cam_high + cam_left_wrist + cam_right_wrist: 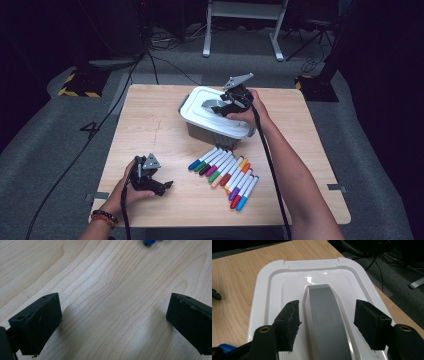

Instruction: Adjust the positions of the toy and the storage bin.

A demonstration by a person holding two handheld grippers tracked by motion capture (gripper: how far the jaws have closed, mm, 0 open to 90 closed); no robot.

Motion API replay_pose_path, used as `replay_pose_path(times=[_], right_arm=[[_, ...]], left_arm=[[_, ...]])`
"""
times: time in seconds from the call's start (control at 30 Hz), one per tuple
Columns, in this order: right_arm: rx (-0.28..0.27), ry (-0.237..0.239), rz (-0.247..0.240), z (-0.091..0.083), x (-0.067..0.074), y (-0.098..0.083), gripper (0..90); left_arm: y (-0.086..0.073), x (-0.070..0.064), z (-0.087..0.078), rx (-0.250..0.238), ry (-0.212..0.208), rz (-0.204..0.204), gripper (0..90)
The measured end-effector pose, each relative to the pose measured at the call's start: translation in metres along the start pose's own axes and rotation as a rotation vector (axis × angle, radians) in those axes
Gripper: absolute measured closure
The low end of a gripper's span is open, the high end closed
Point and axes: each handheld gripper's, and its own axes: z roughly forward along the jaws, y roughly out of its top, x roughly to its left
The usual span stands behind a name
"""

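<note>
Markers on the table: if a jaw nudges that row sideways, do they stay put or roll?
Likely roll. The markers are round-barrelled, lying loose side by side on smooth wood table, with nothing boxing them in. They look light and stiff, so one push probably scatters several. Their smooth plastic may slip between jaws.

Coloured markers (225,177) lie in a row (caps mixed) — wooden table (150,130).

Black handheld grippers, bare forearms

Left gripper (167,186) and right gripper (216,109) carry grey three-cornered plates and black trailing cables; blocky black jaws show screw holes; a dark beaded bracelet (104,216) circles the left wrist.
</note>
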Motion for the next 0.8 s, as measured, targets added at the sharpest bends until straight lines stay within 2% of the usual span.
replay_pose_path(times=[0.1, 0.13, 0.17, 0.23, 0.27, 0.3, 0.37, 0.8], right_arm=[[-0.005, -0.005, 0.001, 0.0014, -0.0012, -0.0004, 44.8], [-0.015, -0.007, 0.035, 0.0034, -0.0028, -0.0020, 48.6], [-0.015, -0.007, 0.035, 0.0034, -0.0028, -0.0020, 48.6], [-0.018, 0.013, 0.040, 0.0056, -0.0026, -0.0034, 55.5], [-0.018, 0.013, 0.040, 0.0056, -0.0026, -0.0034, 55.5], [-0.030, 0.025, 0.031, 0.0044, -0.0013, -0.0026, 60.7], [-0.042, 0.025, 0.023, 0.0021, -0.0009, -0.0014, 61.8], [-0.039, 0.036, -0.022, -0.0028, 0.0009, 0.0008, 65.8]], left_arm=[[0.0000, 0.0000, 0.0000, 0.000, 0.000, 0.000, 0.5], [0.0000, 0.0000, 0.0000, 0.000, 0.000, 0.000, 0.5], [0.0000, 0.0000, 0.0000, 0.000, 0.000, 0.000, 0.5], [0.0000, 0.0000, 0.0000, -0.001, 0.000, 0.000, 0.5], [0.0000, 0.0000, 0.0000, 0.000, 0.000, 0.000, 0.5], [0.0000, 0.0000, 0.0000, 0.000, 0.000, 0.000, 0.5], [0.0000, 0.0000, 0.0000, 0.000, 0.000, 0.000, 0.5], [0.0000, -0.0001, 0.0000, 0.000, 0.000, 0.000, 0.5]])
